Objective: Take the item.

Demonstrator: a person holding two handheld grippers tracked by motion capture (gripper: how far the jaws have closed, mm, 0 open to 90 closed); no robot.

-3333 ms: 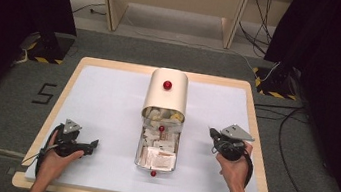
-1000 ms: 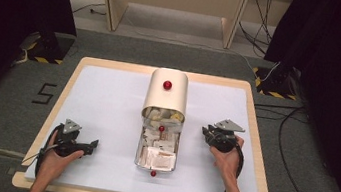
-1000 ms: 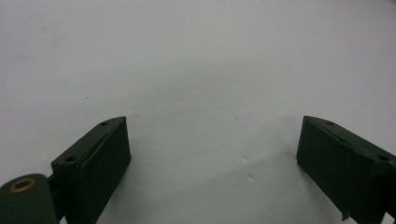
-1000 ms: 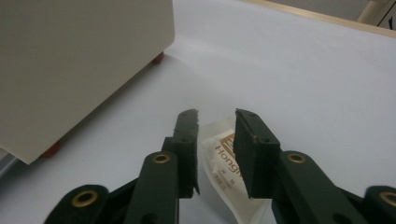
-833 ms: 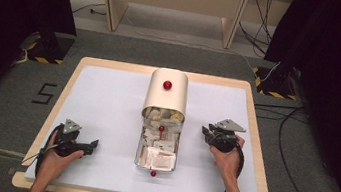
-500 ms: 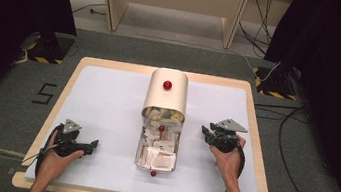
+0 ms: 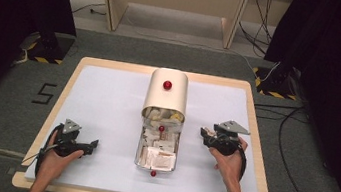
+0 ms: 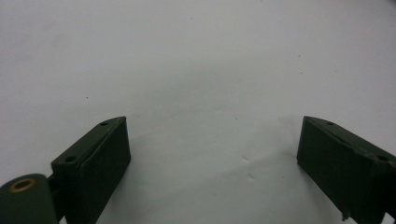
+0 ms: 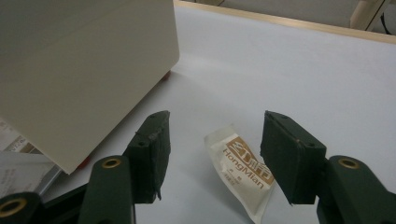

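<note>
Jaws of right tool spread, just been opening — sachet lying loose between them on white worktop, beside cream box with its tray of packets. Looks like release step; next, lift clear. Left tool apart, empty — resting near worktop's front edge.

High view looks down on the table; both gripper views sit close, seemingly sharing its white top.

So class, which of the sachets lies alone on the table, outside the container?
The HongMian sachet lies flat on the white table between the right tool's open jaws; the other sachets are piled inside the container.
</note>
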